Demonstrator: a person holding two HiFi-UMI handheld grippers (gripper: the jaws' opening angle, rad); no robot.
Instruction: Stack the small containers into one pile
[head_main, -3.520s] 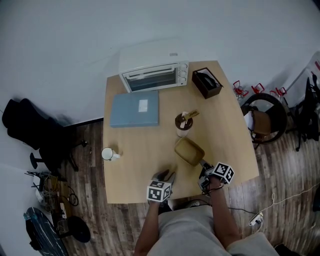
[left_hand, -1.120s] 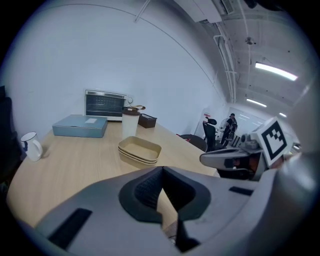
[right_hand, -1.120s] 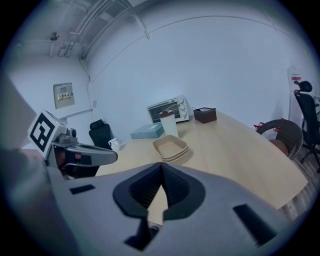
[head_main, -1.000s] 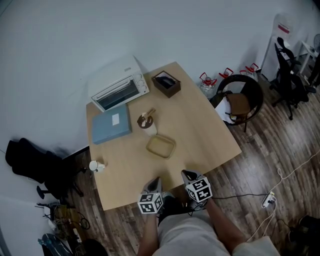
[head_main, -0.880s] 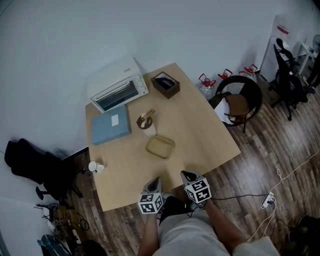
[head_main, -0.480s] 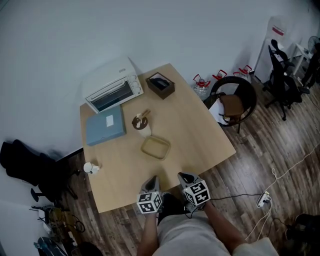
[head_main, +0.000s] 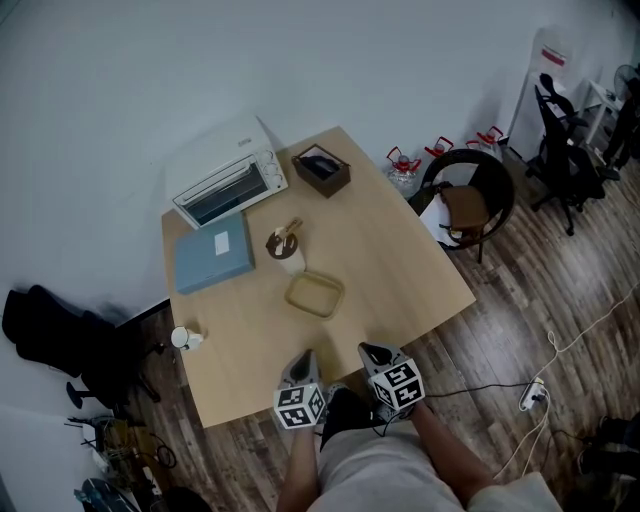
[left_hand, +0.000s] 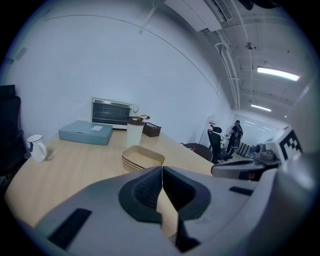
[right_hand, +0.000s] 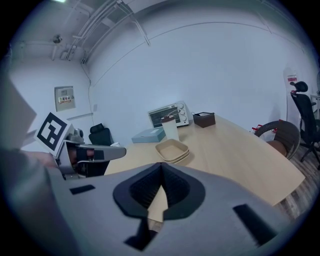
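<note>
Both tongs, the left gripper (head_main: 307, 360) and right gripper (head_main: 371, 351), had drawn back clenched and empty to the table's (head_main: 400, 255) 6 o'clock edge, well apart from the containers (head_main: 314, 295) nested in one pile at its centre, so stacking looked finished.

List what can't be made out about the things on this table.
- Number of containers in the container pile: too small in the head view, and the rims merge in both gripper views.
- Contents of the dark box: too small in the head view, side-on in the gripper views.
- What lies on the cup: too small everywhere.
</note>
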